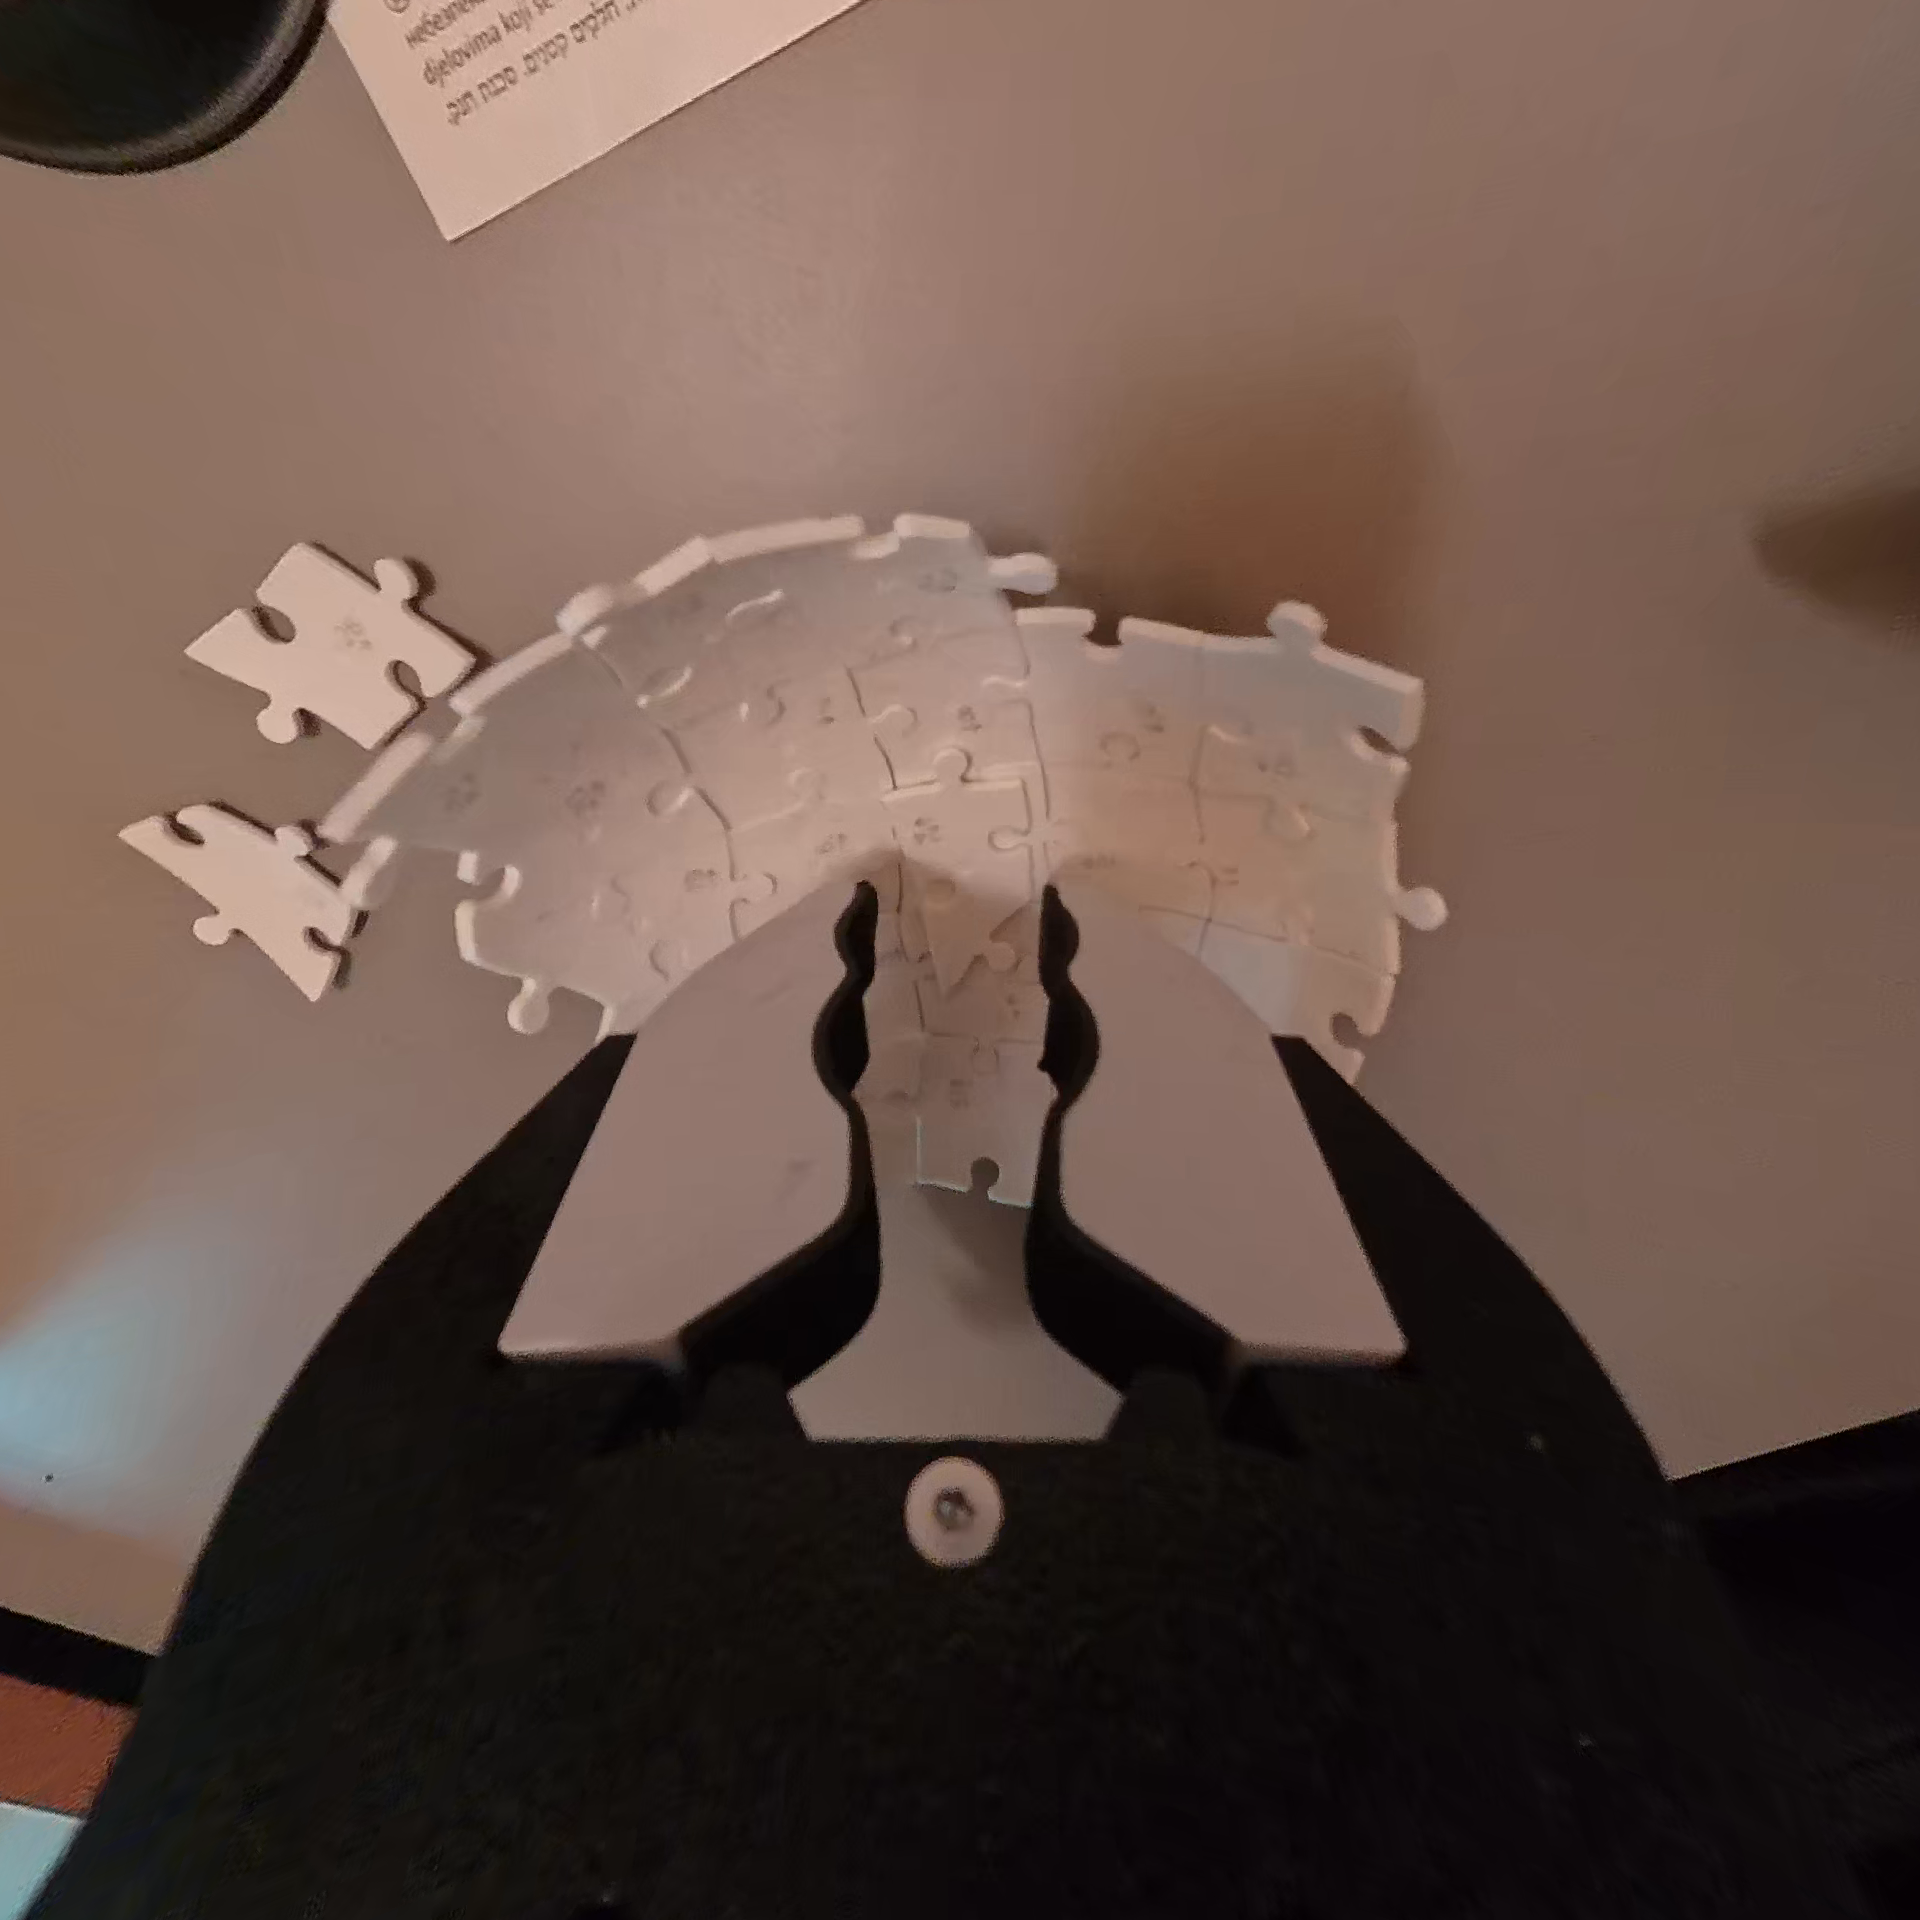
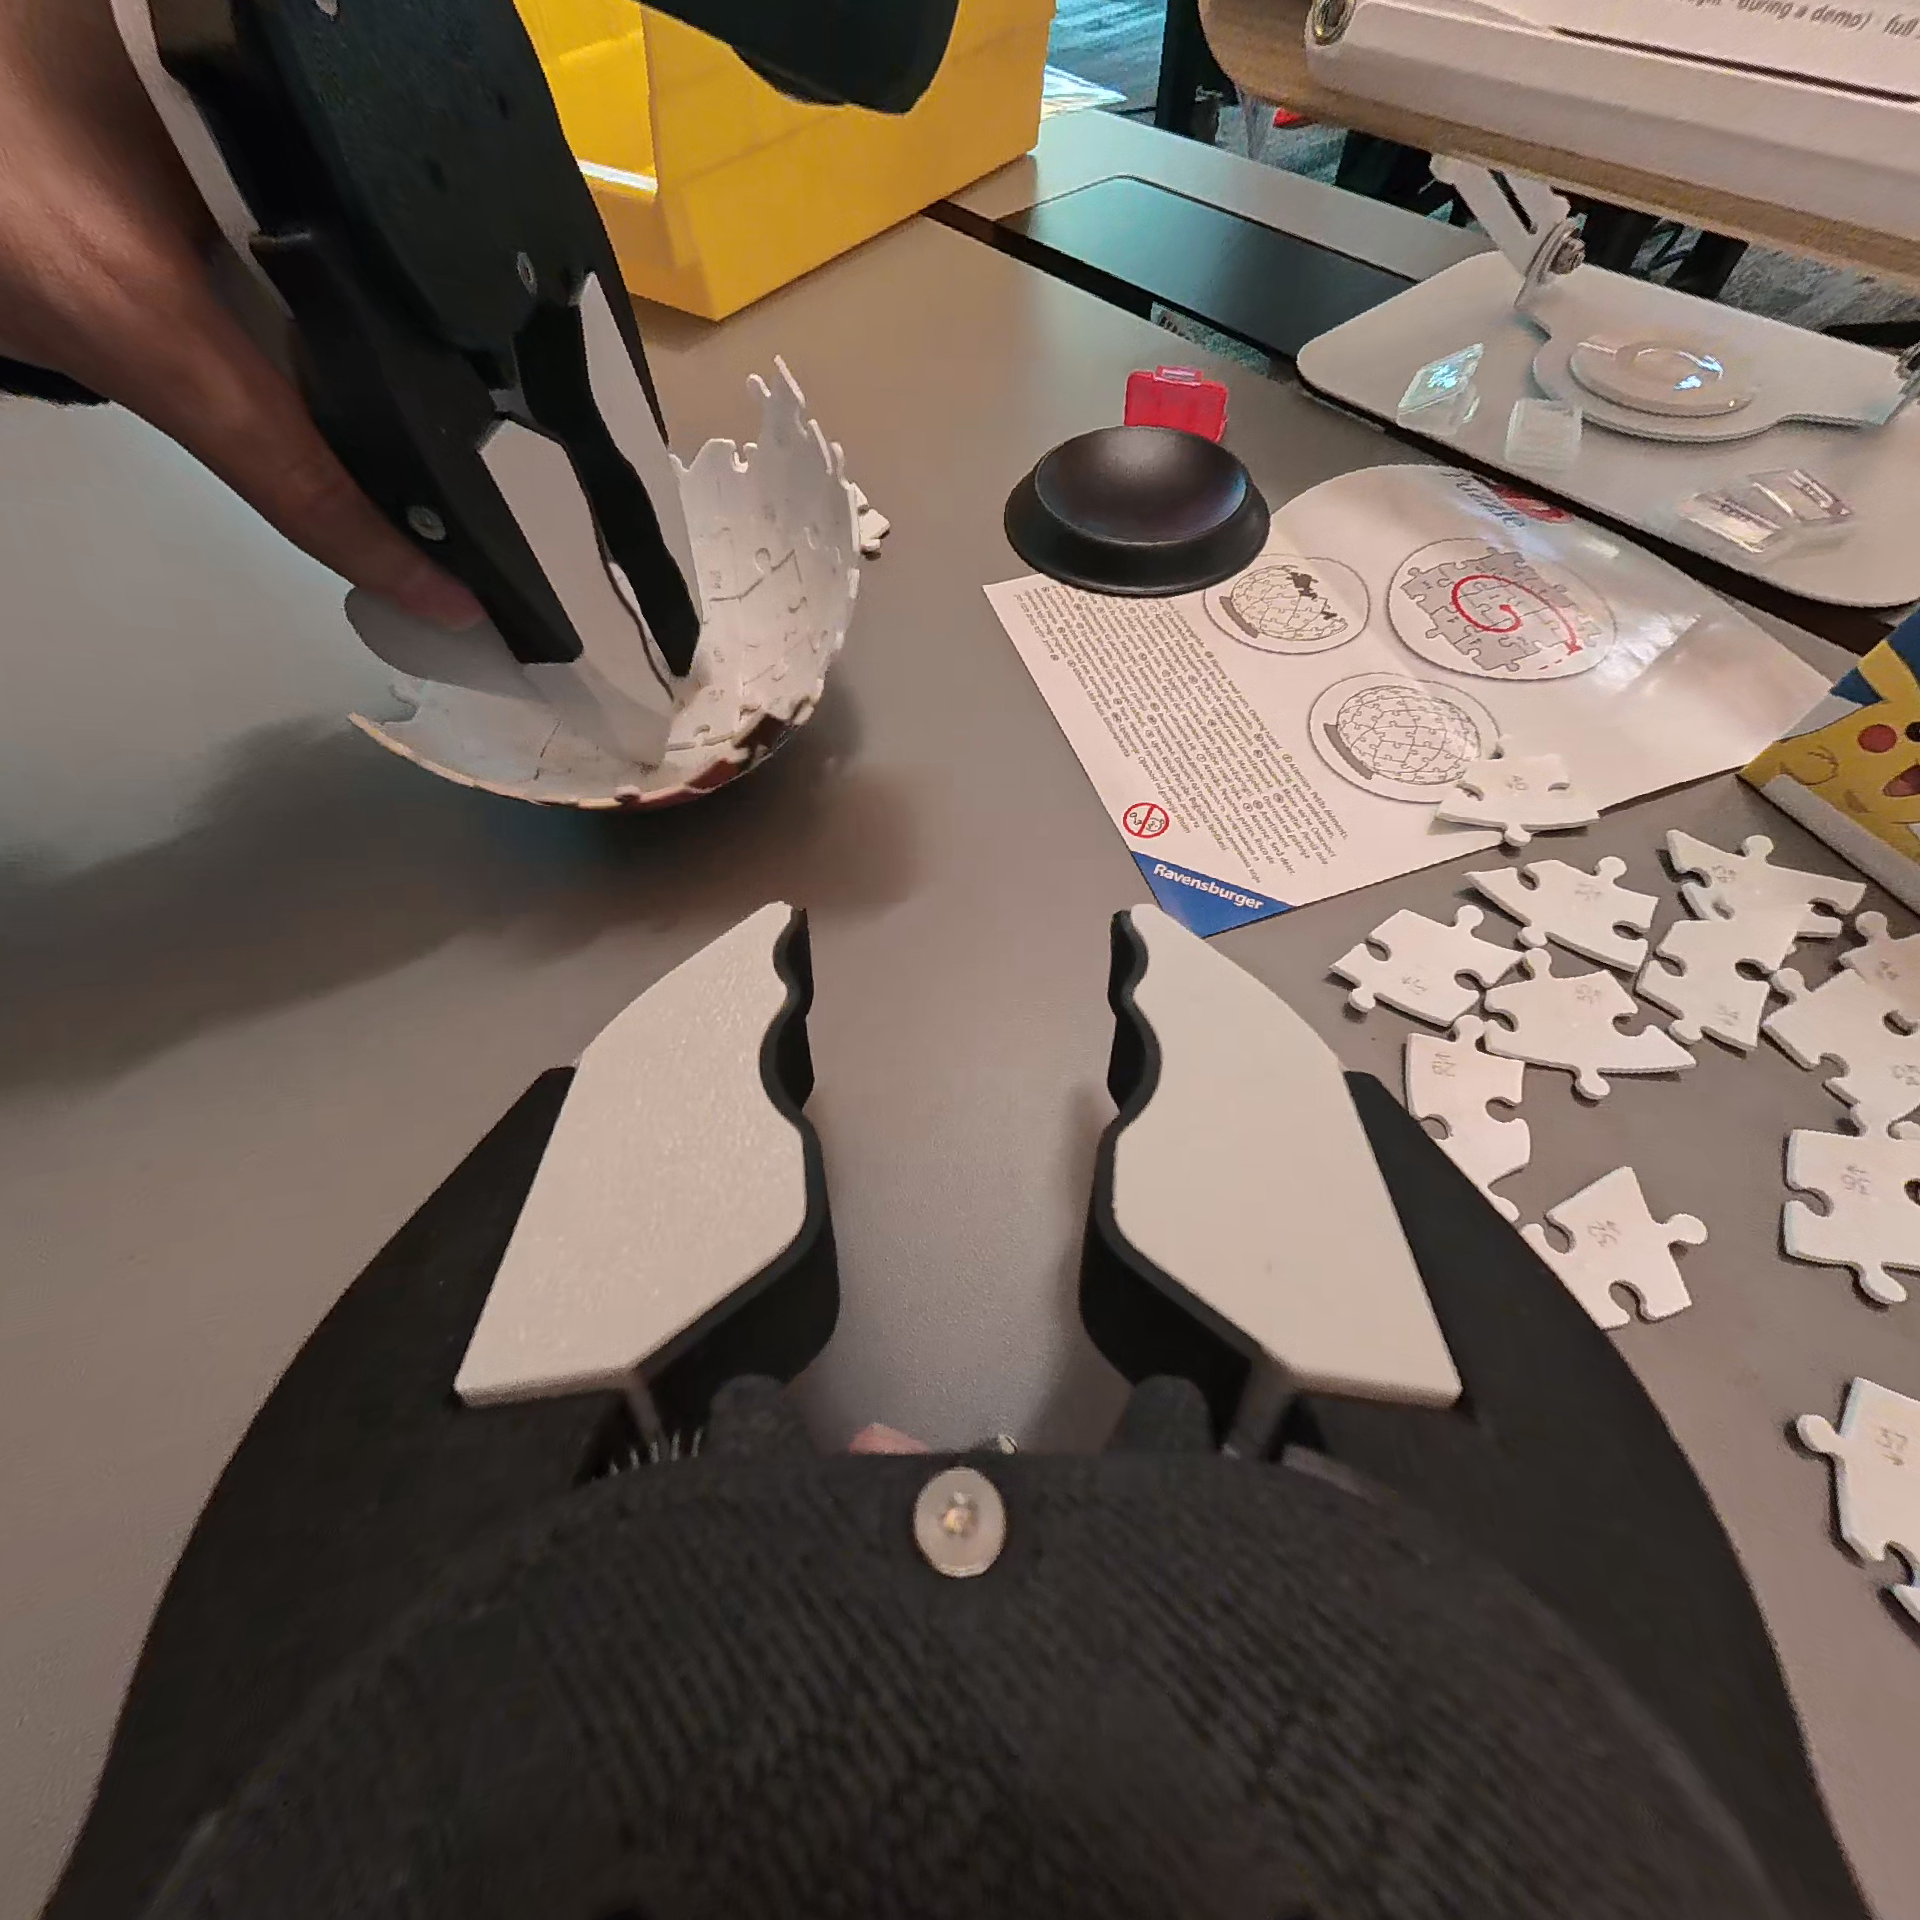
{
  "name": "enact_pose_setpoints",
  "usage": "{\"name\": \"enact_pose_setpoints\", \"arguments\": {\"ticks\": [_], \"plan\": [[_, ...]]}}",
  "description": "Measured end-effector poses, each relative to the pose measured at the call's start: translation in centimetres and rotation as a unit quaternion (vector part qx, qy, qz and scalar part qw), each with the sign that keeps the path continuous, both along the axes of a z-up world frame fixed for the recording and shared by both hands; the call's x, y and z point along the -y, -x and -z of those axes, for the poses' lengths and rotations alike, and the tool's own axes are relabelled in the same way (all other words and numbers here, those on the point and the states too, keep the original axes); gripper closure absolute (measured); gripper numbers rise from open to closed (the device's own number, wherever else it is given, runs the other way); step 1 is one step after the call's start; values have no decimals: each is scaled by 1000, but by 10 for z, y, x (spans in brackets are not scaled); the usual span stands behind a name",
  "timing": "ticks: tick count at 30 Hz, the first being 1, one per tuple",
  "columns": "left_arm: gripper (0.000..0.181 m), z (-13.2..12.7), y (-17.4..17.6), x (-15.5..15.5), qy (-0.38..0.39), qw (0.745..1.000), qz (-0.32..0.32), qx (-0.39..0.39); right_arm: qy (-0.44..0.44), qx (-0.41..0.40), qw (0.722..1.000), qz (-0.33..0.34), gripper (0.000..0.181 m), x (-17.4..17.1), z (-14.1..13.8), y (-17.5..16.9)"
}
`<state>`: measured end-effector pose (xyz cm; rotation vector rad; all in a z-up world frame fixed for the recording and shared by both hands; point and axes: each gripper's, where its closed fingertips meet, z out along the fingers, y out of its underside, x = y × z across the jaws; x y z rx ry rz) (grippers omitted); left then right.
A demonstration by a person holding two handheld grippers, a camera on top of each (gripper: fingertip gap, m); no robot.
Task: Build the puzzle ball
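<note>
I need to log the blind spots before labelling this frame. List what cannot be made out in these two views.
- Left wrist view: whether the left tongs truly pinch the partly built puzzle ball; the grey finger plates cover the contact.
- Right wrist view: the ball's outer picture; it rests on the table, showing only a dark red sliver.
- Right wrist view: the loose pieces are cut by the right edge.

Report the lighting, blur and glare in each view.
Left wrist view: dim and warm, soft throughout; the half-built white puzzle shell casts a brown shadow on the grey table, and the left gripper is closed on its wall. Right wrist view: brighter and sharper, with glare on the glossy instruction sheet; wide-angle bending at the edges; the right gripper is open.
</note>
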<state>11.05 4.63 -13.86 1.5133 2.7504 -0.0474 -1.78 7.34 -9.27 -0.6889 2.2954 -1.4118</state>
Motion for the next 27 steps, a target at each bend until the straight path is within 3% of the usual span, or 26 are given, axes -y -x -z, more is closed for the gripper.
{"name": "enact_pose_setpoints", "arguments": {"ticks": [4,13,14,20,23,27], "plan": [[162,1,0,2,-3,1000,-9,-13,-2,-3,1000,-1,125,0,1,-1],[165,1,-1,4,1,1000,-1,-23,-3,-2,1000,-3,125,0,1,-1],[181,-1,0,5,6,1000,-1,-28,-3,-2,1000,-3,125,0,1,-1],[180,-12,3,7,16,999,2,-51,-3,0,1000,-3,125,0,1,-1],[154,-11,5,4,7,999,-10,-52,-2,1,1000,-3,125,-1,0,0],[154,-6,8,2,-4,998,-22,-50,-2,-1,1000,-3,125,-1,1,-1]]}}
